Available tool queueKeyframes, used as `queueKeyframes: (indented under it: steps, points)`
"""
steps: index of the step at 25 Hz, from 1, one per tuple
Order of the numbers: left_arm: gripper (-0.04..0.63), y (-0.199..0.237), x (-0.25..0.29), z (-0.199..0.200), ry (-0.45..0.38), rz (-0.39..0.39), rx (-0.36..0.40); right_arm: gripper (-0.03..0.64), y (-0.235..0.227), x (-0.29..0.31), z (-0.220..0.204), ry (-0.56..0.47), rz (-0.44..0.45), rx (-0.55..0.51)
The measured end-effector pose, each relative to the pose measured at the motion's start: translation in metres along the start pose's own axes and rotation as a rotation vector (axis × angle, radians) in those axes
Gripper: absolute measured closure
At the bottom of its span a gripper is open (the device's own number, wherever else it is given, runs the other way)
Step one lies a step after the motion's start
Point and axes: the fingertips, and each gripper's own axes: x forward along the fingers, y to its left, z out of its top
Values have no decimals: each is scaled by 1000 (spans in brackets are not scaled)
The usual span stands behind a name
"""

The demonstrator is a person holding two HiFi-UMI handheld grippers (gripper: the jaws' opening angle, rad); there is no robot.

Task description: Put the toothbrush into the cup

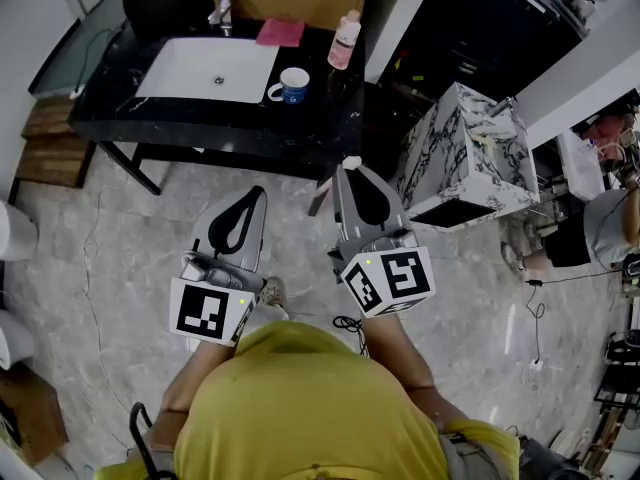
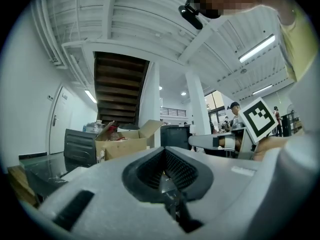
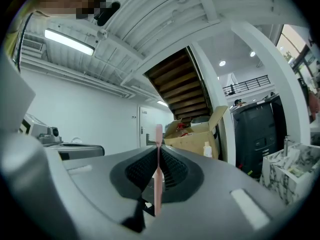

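The slim pale-pink plastic toothbrush [image 3: 158, 179] is already picked up. It stands upright, pinched between the closed jaws of the right tongs [image 3: 158, 151], its handle running down through the dark ribbed pads and its top poking above the tips. The left tongs [image 2: 163, 156] are closed too, with nothing between their jaws.

The target, a white ceramic cup with a blue band [image 1: 293, 85], stands upright on the black stone desk [image 1: 200, 120], just beside the right edge of the white rectangular sink basin [image 1: 190, 68]. It looks empty, though its inside is too small to read for certain.

Both tongs are held out level over the pale marble floor, short of the desk's front edge and well apart from the cup. So the grasp is done and the delivery is not: what is left, as I judge it, is to carry the brush over the cup, tip it head-up or handle-down into the mouth, and release it.
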Motion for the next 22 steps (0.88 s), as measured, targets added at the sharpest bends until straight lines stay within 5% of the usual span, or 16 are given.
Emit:
queueKeyframes:
  steps: [14,22]
  points:
    - [591,63,76,-21,27,-44,-30,591,-43,80,-13,36,-53,5]
    - [591,87,137,-24,27,-29,-36,592,-76,138,-15,41,-5,-2]
